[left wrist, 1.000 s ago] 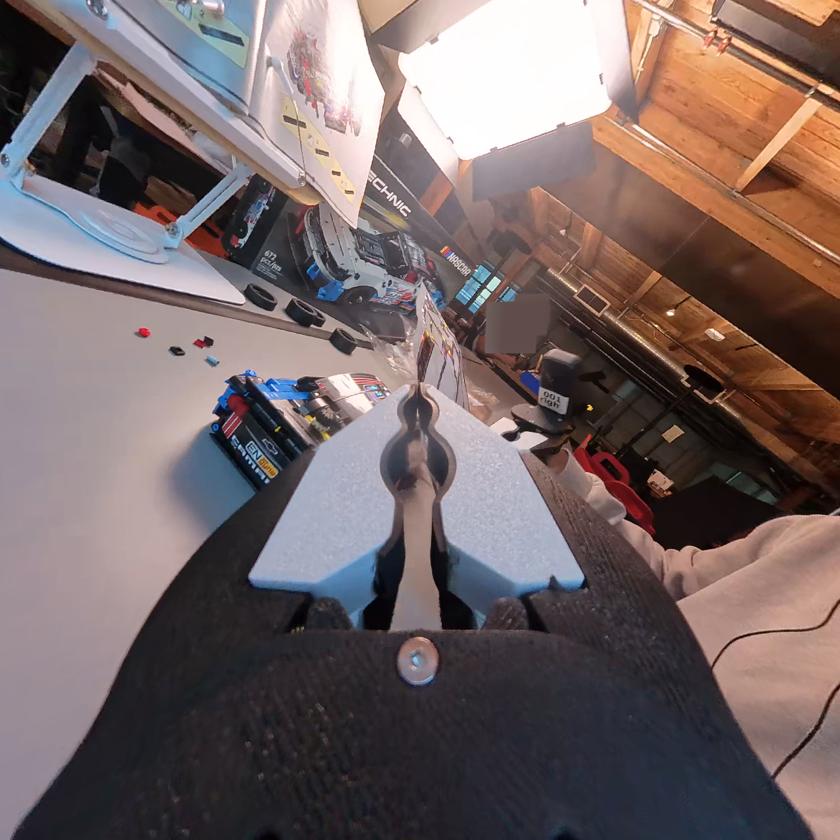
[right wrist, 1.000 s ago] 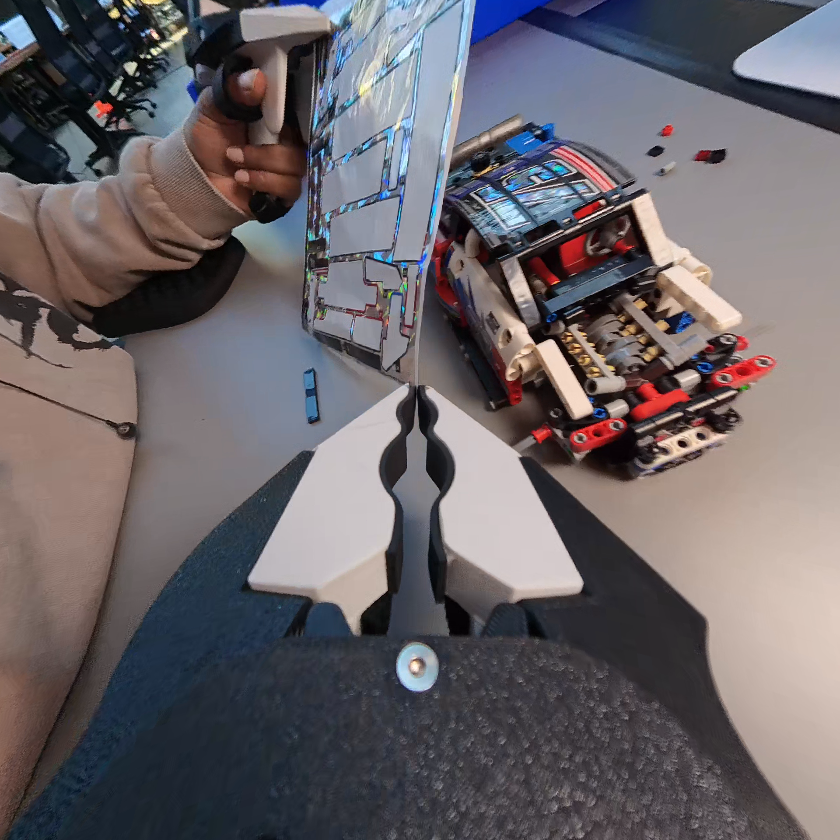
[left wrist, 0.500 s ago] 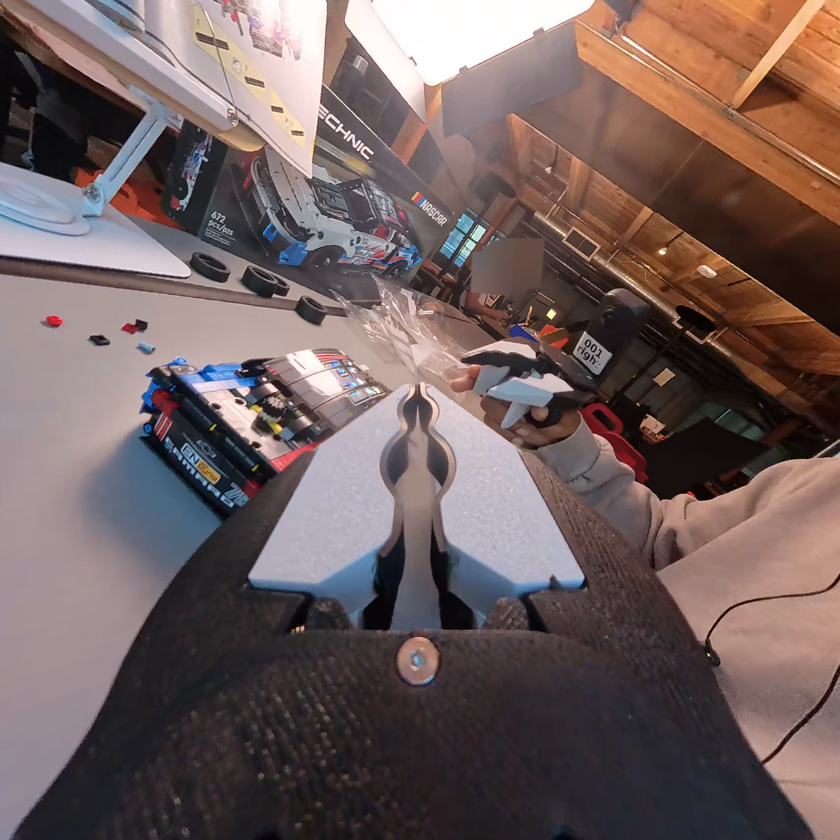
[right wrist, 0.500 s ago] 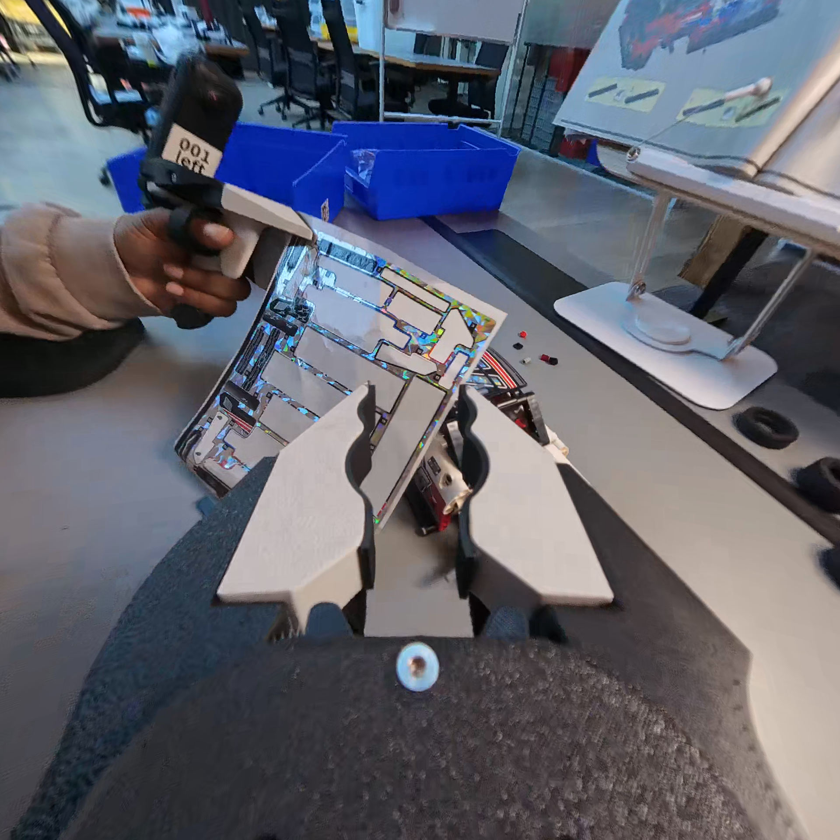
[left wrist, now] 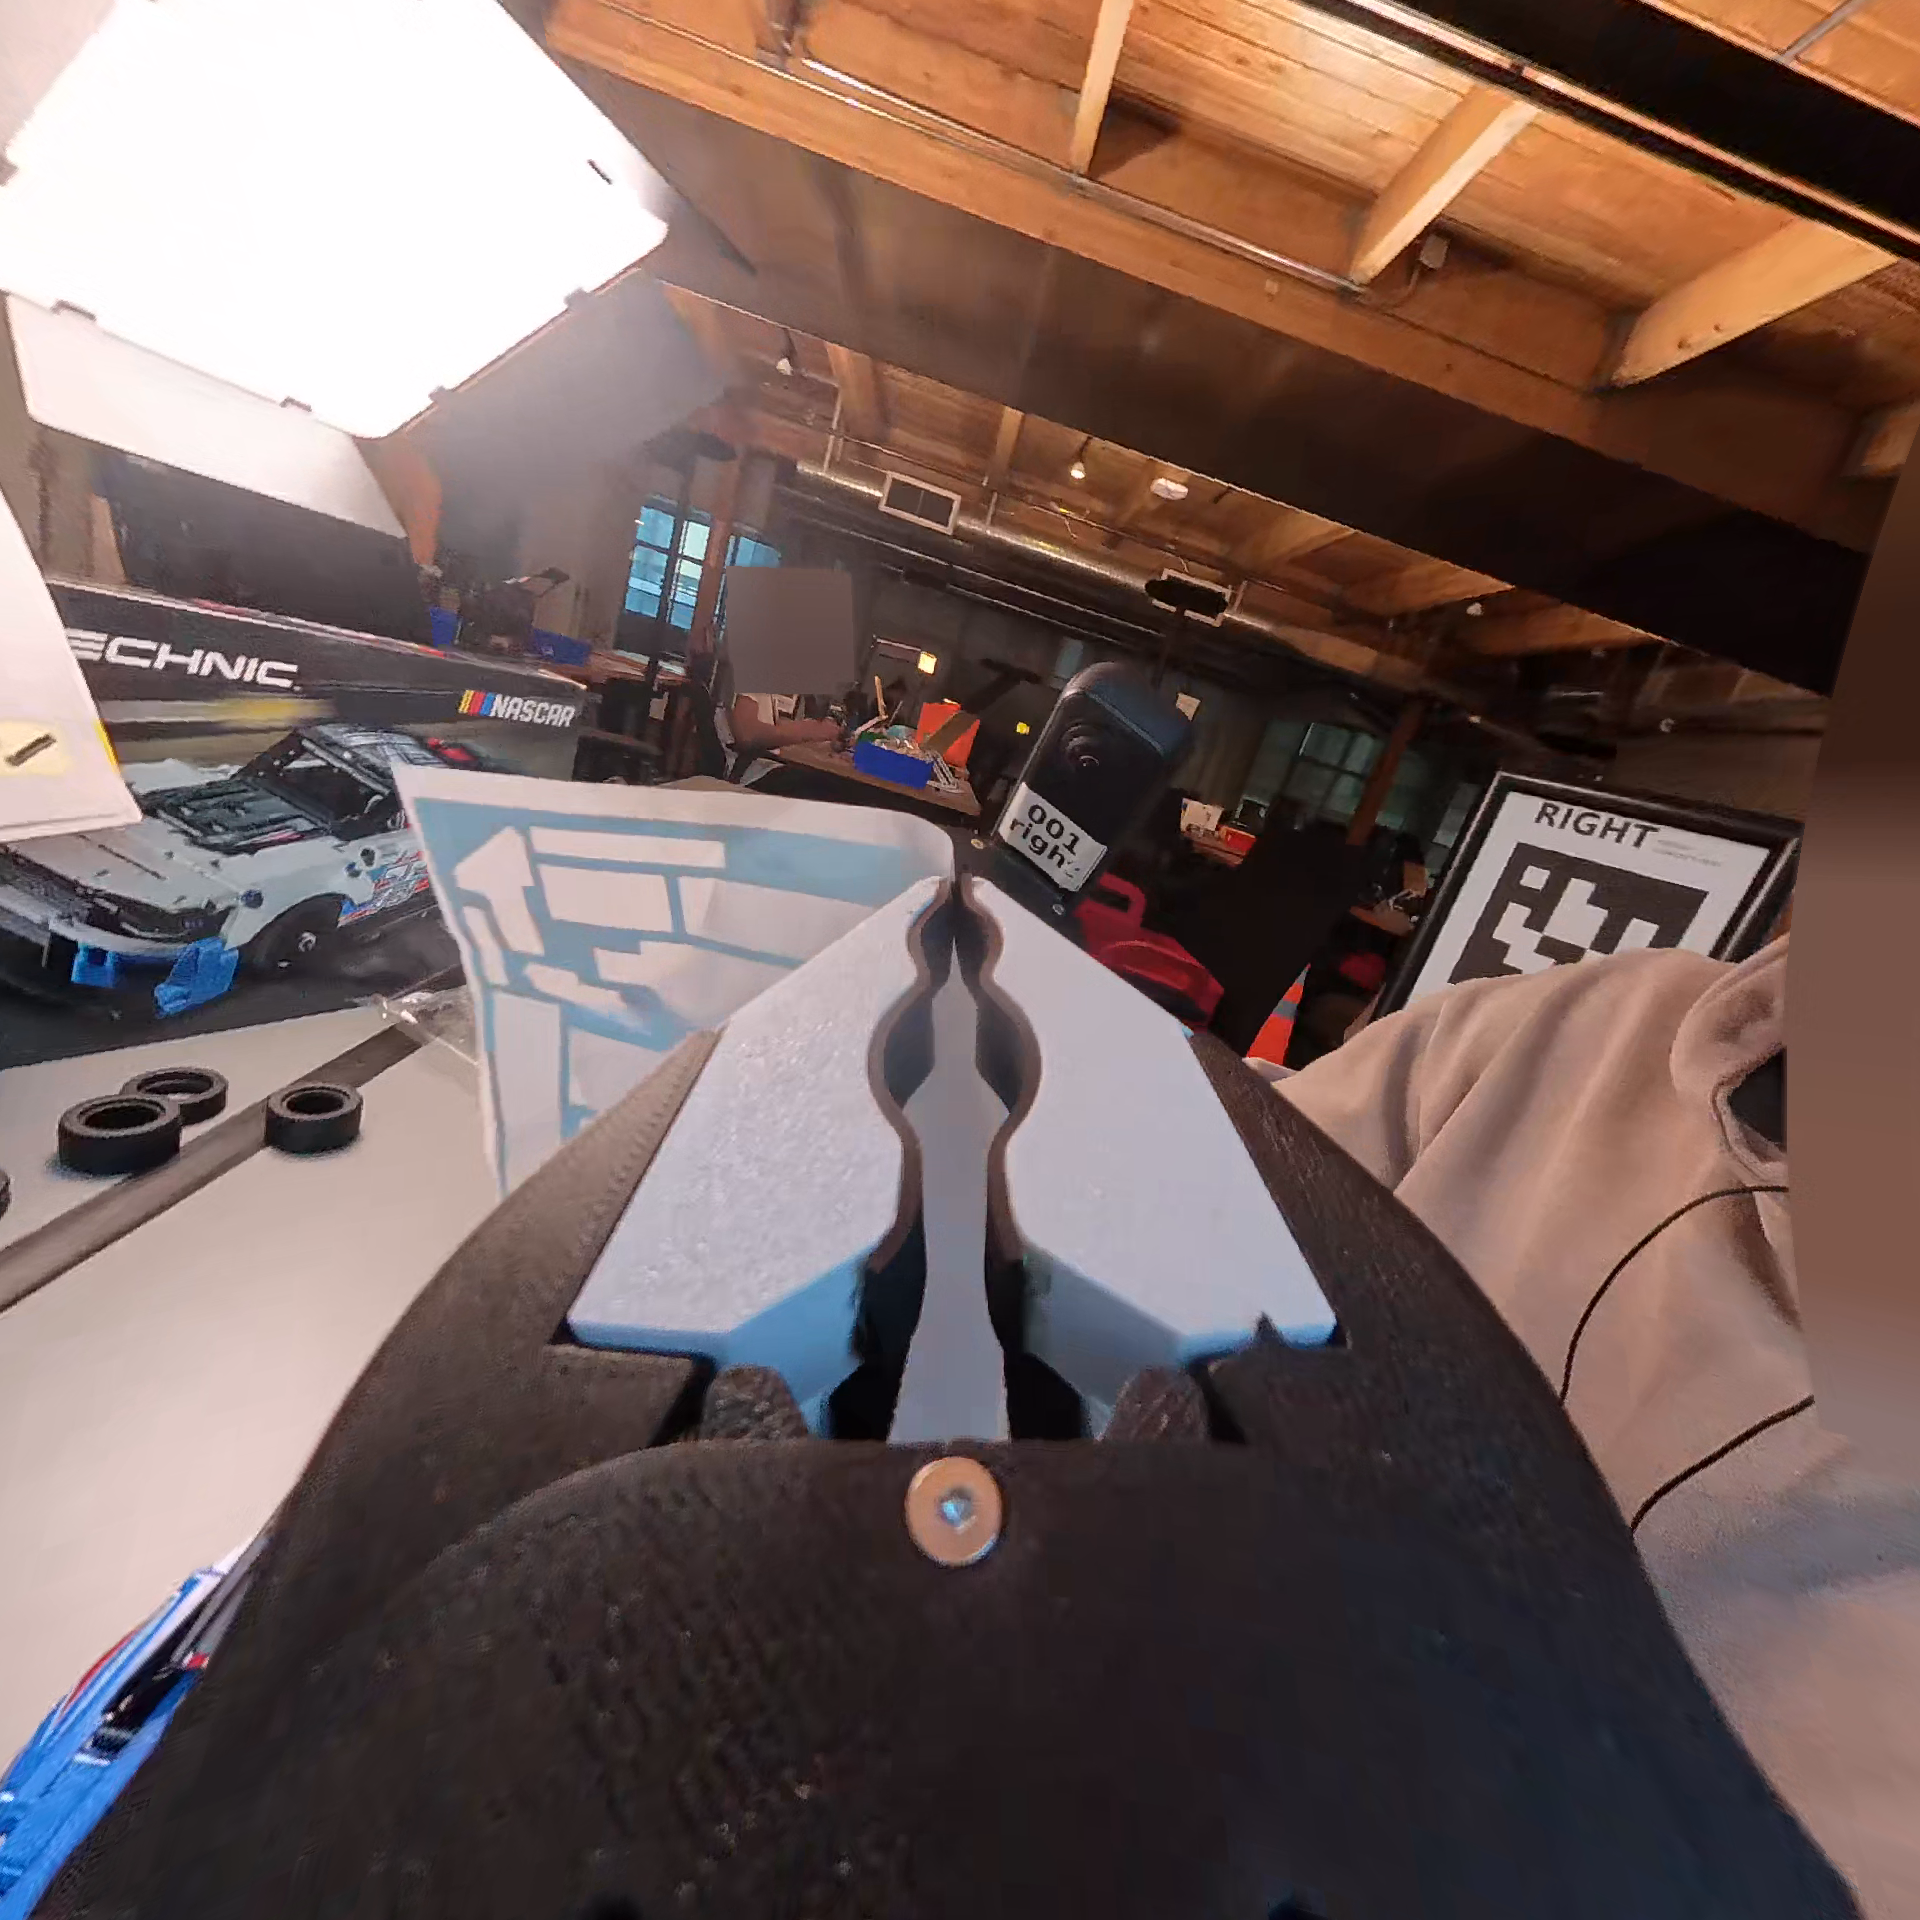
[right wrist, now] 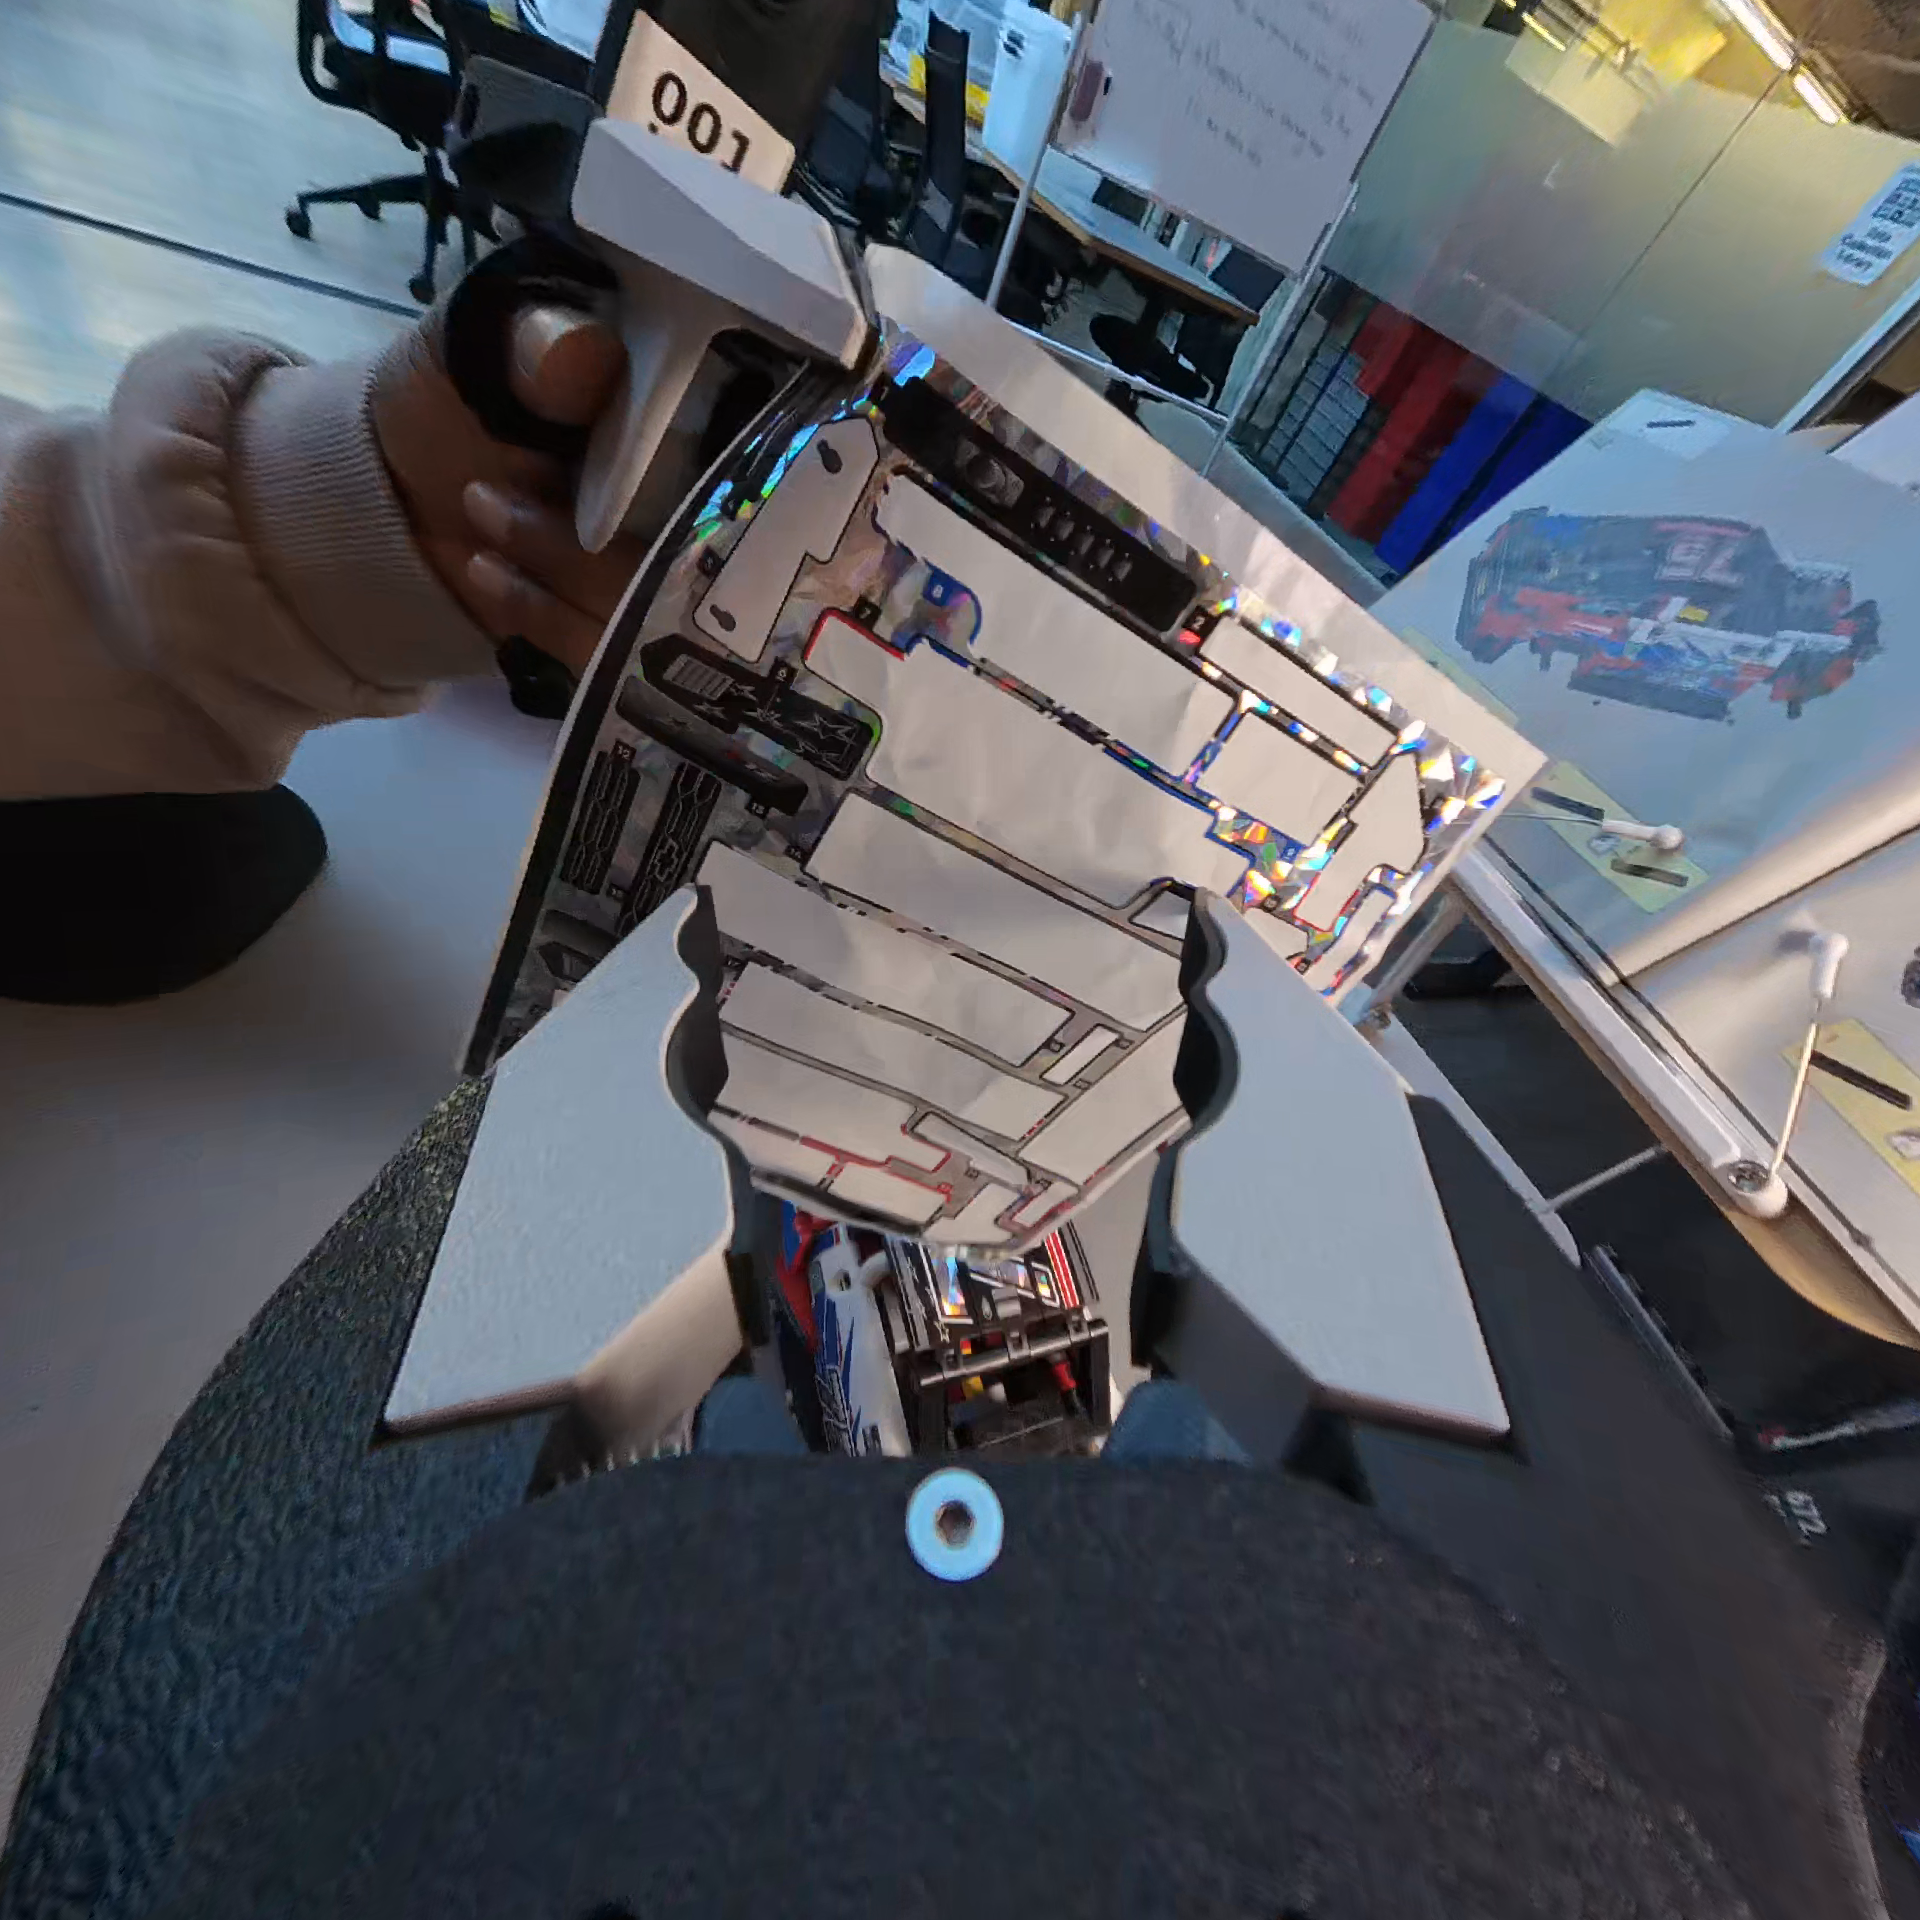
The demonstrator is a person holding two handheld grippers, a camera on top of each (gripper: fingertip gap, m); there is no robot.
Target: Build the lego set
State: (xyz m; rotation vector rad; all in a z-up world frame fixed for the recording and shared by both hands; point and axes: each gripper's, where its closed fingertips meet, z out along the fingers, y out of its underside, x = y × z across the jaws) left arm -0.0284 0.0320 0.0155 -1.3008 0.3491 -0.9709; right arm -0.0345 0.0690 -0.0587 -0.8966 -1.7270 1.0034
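My left gripper (left wrist: 954, 894) is shut on the top corner of the sticker sheet (left wrist: 665, 935), whose pale blue back faces this camera. In the right wrist view the left gripper (right wrist: 727, 260) holds the shiny sticker sheet (right wrist: 1039, 748) up in the air, printed side showing, many stickers gone. My right gripper (right wrist: 951, 935) is open wide, and the sheet's lower edge hangs between its fingers without being gripped. The partly built lego car (right wrist: 935, 1351) lies on the table below the sheet. It also shows at the lower left of the left wrist view (left wrist: 83, 1745).
Three black tyres (left wrist: 312, 1117) lie on the grey table (left wrist: 208, 1351) before the lego box (left wrist: 260, 790). The instruction booklet on its white stand (right wrist: 1662, 644) is at the right. A person's beige sleeve (right wrist: 187, 540) is at the left. Spacing between my two grippers at the tips: around 8 centimeters.
My right gripper was shut at the sheet's lower corner, then opened, and is now open wider around the sheet's lower edge. My left gripper lifted and turned the sheet upward.
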